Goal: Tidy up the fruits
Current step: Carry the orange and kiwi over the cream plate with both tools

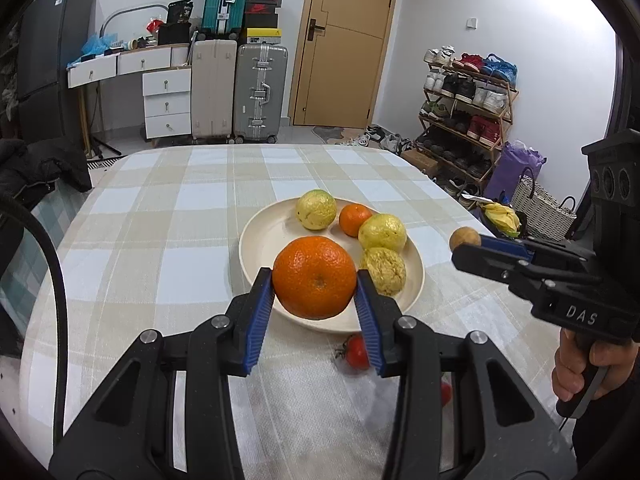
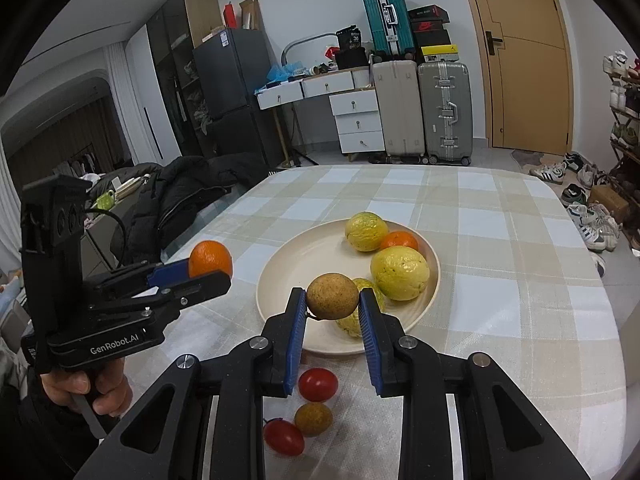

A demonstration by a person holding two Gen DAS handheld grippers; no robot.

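Observation:
My left gripper [image 1: 315, 276] is shut on a large orange [image 1: 314, 277] and holds it above the near rim of a cream plate [image 1: 264, 236]; the orange also shows in the right wrist view [image 2: 211, 258]. My right gripper [image 2: 332, 296] is shut on a small brown round fruit [image 2: 332, 295], held above the plate's [image 2: 296, 272] near edge; the fruit also shows in the left wrist view [image 1: 464, 238]. On the plate lie three yellow-green fruits [image 2: 399, 267] and a small orange [image 2: 399, 241]. Two cherry tomatoes [image 2: 318, 384] and a brown fruit [image 2: 314, 419] lie on the cloth before the plate.
The table has a beige and white checked cloth [image 2: 500, 240]. A black jacket [image 2: 188, 192] lies off the table's left edge. Suitcases [image 1: 260, 92], a white desk and a shoe rack [image 1: 464, 116] stand beyond the far edge.

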